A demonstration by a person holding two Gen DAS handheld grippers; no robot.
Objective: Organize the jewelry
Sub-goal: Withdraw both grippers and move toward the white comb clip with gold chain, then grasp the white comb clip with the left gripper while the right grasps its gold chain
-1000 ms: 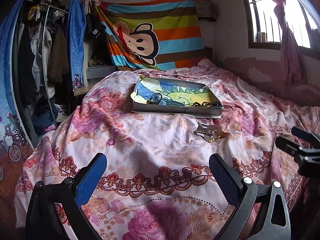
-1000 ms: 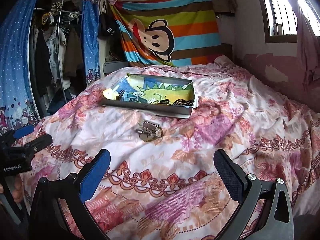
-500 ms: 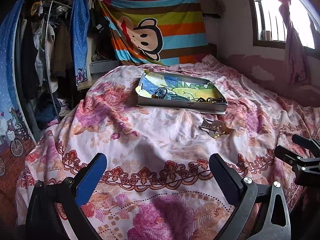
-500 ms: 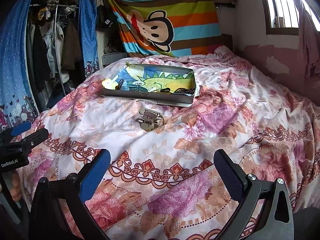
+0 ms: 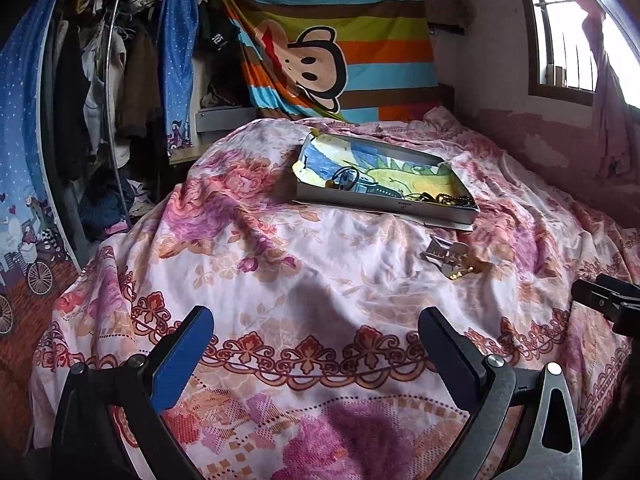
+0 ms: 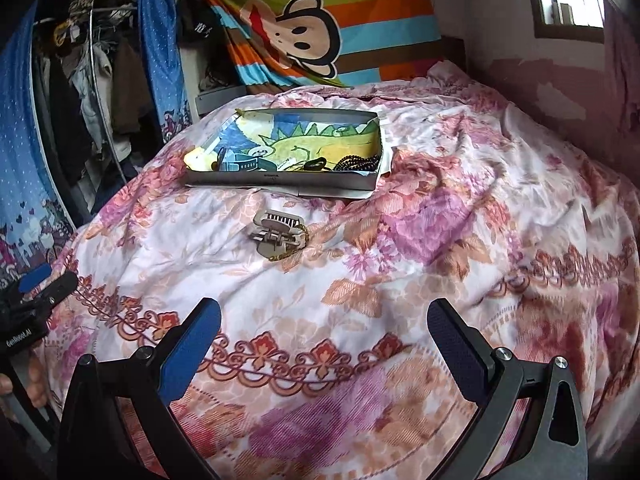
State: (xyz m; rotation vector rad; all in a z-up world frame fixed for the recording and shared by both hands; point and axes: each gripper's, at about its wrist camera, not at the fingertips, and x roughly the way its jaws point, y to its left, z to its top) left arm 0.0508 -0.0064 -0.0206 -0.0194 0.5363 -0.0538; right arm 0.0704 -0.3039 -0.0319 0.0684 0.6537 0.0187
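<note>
A shallow grey box lined with a dinosaur picture sits on the floral bedspread; it also shows in the right wrist view. It holds a watch and dark beads. A silver hair claw clip with a gold chain lies on the spread in front of the box, seen from the left wrist too. My left gripper is open and empty over the near edge of the bed. My right gripper is open and empty, short of the clip.
The bed fills both views. A clothes rack with hanging clothes and blue curtains stand at the left. A striped monkey blanket hangs behind the bed. A wall with a window runs along the right.
Both grippers have moved forward and tilted down toward the bed; the right one has come closer to the clip and box. Both stay open.
</note>
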